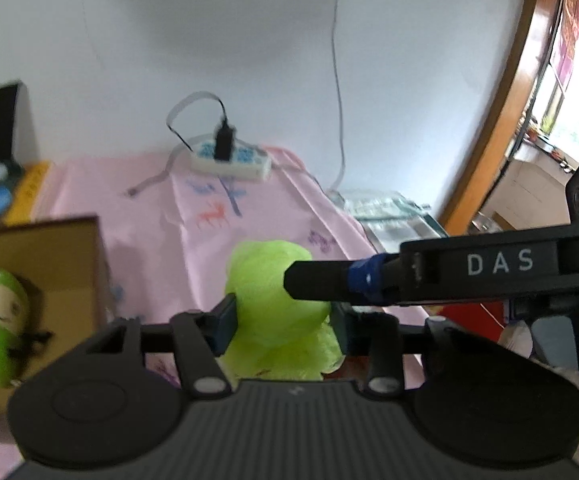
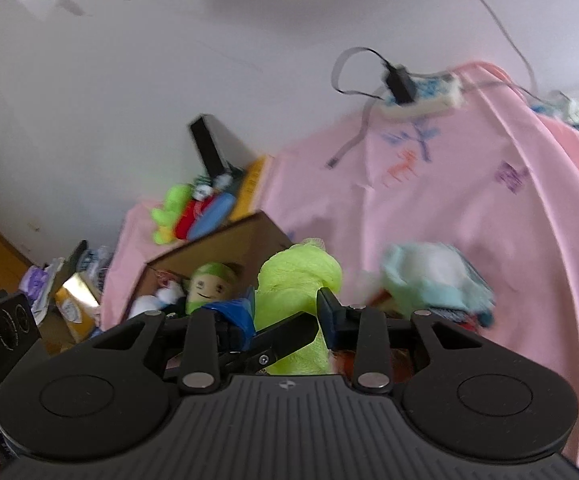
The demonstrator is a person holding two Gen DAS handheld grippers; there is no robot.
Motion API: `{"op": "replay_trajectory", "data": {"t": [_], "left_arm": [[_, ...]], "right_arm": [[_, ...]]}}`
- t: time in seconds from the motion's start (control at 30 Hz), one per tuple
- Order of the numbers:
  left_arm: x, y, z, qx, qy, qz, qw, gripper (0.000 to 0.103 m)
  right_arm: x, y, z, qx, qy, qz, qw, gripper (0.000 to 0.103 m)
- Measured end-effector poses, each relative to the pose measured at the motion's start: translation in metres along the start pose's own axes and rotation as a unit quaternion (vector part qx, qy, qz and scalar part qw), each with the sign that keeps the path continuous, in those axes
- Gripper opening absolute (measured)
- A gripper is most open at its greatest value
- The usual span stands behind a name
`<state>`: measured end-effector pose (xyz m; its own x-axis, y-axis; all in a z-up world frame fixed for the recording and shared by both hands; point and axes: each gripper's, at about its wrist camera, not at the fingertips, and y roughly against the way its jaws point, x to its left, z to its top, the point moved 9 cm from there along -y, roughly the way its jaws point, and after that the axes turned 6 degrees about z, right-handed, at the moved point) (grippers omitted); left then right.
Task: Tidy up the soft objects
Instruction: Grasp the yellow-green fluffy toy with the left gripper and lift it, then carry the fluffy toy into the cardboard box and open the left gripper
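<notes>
held: lime-green fluffy mesh bundle (image 1: 277, 300), lifted above the pink printed cloth (image 1: 149, 200) | left gripper (image 1: 281, 320): clamped across it to carry | right gripper (image 2: 289, 312): pinching the same bundle, likely steadying | target, judged: open brown cardboard box (image 2: 229, 240) nearby, already holding a green plush doll (image 2: 209, 284)

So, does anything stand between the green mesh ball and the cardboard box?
Nothing visible does. Both the left gripper and the right gripper close on the green mesh ball; the cardboard box lies beside it over bare pink cloth.
</notes>
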<state>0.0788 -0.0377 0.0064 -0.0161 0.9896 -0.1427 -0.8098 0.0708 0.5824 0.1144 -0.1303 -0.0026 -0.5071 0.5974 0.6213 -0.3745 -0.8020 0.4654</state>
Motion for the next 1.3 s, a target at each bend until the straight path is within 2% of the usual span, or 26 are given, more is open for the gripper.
{"op": "replay_trajectory", "data": {"t": [0.27, 0.43, 0.6, 0.77, 0.97, 1.07, 1.13, 1.2, 1.3], "left_arm": [[0.068, 0.02, 0.033, -0.038, -0.004, 0.046, 0.9982, 0.038], [0.131, 0.007, 0.039, -0.031, 0.005, 0.063, 0.9975, 0.038], [0.187, -0.022, 0.031, -0.002, 0.011, 0.074, 0.9972, 0.037], [0.222, -0.053, 0.019, 0.042, 0.019, 0.073, 0.9962, 0.036], [0.242, -0.082, -0.002, 0.1, 0.04, 0.073, 0.9915, 0.036], [0.248, -0.091, -0.01, 0.131, 0.058, 0.061, 0.9878, 0.037], [0.252, -0.097, -0.015, 0.151, 0.064, 0.069, 0.9841, 0.037], [0.258, -0.099, -0.018, 0.16, 0.083, 0.062, 0.9816, 0.039], [0.261, -0.096, -0.018, 0.154, 0.096, 0.063, 0.9813, 0.049]], "right_arm": [[0.056, -0.05, 0.018, -0.009, 0.052, 0.047, 0.997, 0.017], [0.083, -0.108, 0.022, 0.005, 0.081, 0.053, 0.995, 0.017], [0.088, -0.169, 0.017, 0.04, 0.087, 0.044, 0.994, 0.017], [0.085, -0.217, 0.01, 0.083, 0.087, 0.031, 0.992, 0.017], [0.078, -0.251, -0.004, 0.123, 0.11, -0.008, 0.986, 0.017], [0.075, -0.264, -0.01, 0.137, 0.113, -0.021, 0.984, 0.017], [0.073, -0.272, -0.015, 0.143, 0.116, -0.032, 0.982, 0.017], [0.07, -0.275, -0.017, 0.14, 0.11, -0.037, 0.983, 0.017], [0.067, -0.273, -0.014, 0.13, 0.085, -0.035, 0.987, 0.017]]}}
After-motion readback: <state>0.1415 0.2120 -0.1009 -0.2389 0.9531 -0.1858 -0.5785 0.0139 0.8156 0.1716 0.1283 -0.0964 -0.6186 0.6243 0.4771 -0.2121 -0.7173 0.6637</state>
